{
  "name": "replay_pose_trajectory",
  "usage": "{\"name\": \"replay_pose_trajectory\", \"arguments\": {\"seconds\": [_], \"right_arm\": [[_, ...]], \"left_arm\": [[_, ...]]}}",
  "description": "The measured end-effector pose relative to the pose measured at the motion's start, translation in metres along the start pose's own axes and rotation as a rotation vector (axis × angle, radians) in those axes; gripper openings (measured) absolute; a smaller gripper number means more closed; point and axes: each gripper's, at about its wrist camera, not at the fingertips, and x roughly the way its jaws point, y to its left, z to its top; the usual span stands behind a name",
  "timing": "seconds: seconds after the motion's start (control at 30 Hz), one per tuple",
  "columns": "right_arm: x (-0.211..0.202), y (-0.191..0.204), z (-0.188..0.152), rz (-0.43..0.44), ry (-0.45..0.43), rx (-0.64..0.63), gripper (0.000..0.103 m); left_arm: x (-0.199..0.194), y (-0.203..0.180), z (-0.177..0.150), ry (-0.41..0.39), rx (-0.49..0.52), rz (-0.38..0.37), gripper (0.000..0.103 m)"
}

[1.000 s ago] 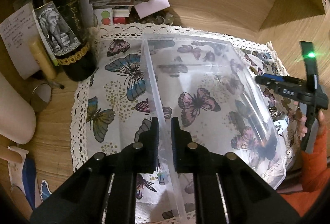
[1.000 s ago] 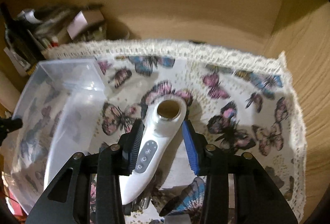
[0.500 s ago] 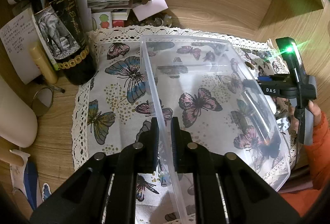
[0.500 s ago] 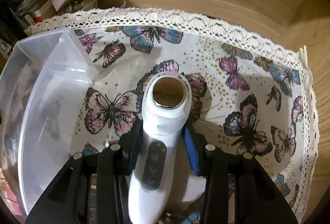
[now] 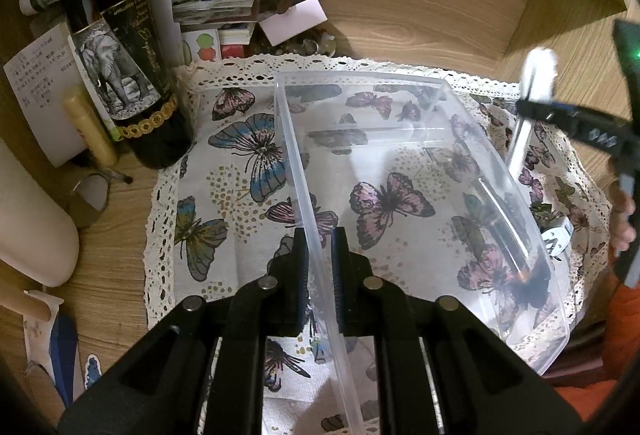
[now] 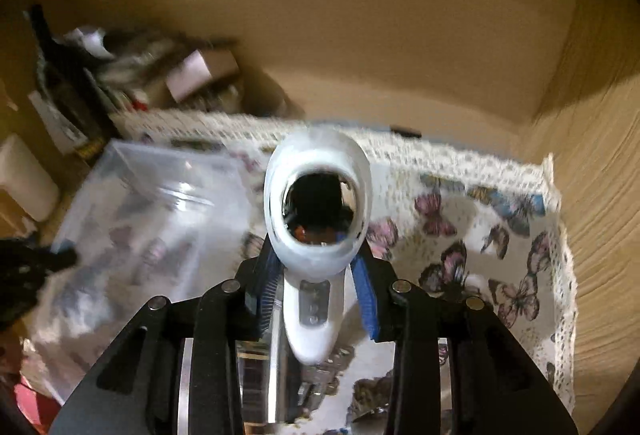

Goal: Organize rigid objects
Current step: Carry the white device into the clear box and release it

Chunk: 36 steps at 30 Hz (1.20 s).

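A clear plastic bin (image 5: 400, 171) stands on a butterfly-print cloth (image 5: 240, 163). My left gripper (image 5: 320, 251) is shut on the bin's left wall near its front. My right gripper (image 6: 316, 275) is shut on a white handheld device (image 6: 316, 211) with a round metal head and grey buttons, held tilted up above the cloth, to the right of the bin (image 6: 152, 219). In the left wrist view the right gripper (image 5: 532, 107) and the device (image 5: 536, 75) show beyond the bin's right wall. A dark pen-like object (image 5: 516, 235) lies against the bin's right wall.
A dark wine bottle (image 5: 116, 47) with an elephant label stands at the cloth's back left corner, with papers, small boxes (image 5: 292, 19) and a cork beside it. A wooden wall rises behind. A white rounded object (image 5: 32, 219) sits at the left.
My right gripper has lifted the white device off the cloth and tilted its head up toward the camera. My left gripper keeps its hold on the bin wall.
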Motion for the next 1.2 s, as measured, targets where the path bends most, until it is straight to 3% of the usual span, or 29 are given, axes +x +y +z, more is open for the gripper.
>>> {"name": "replay_pose_trajectory", "arguments": {"seconds": [0.3, 0.5, 0.7, 0.93, 1.2], "right_arm": [[-0.042, 0.025, 0.020, 0.086, -0.171, -0.033, 0.032], [-0.056, 0.047, 0.021, 0.155, -0.211, -0.089, 0.032], [-0.039, 0.065, 0.017, 0.202, -0.164, -0.152, 0.032], [0.004, 0.080, 0.009, 0.204, -0.043, -0.206, 0.032], [0.033, 0.084, 0.007, 0.192, 0.038, -0.249, 0.032]], "left_arm": [[0.002, 0.001, 0.000, 0.005, -0.021, -0.007, 0.011], [0.002, 0.000, -0.001, 0.006, -0.015, -0.001, 0.011], [0.000, -0.001, -0.001, -0.002, -0.005, 0.001, 0.011], [0.000, 0.001, -0.001, 0.002, -0.004, -0.007, 0.011], [0.000, 0.001, 0.000, 0.000, -0.008, -0.012, 0.011]]}}
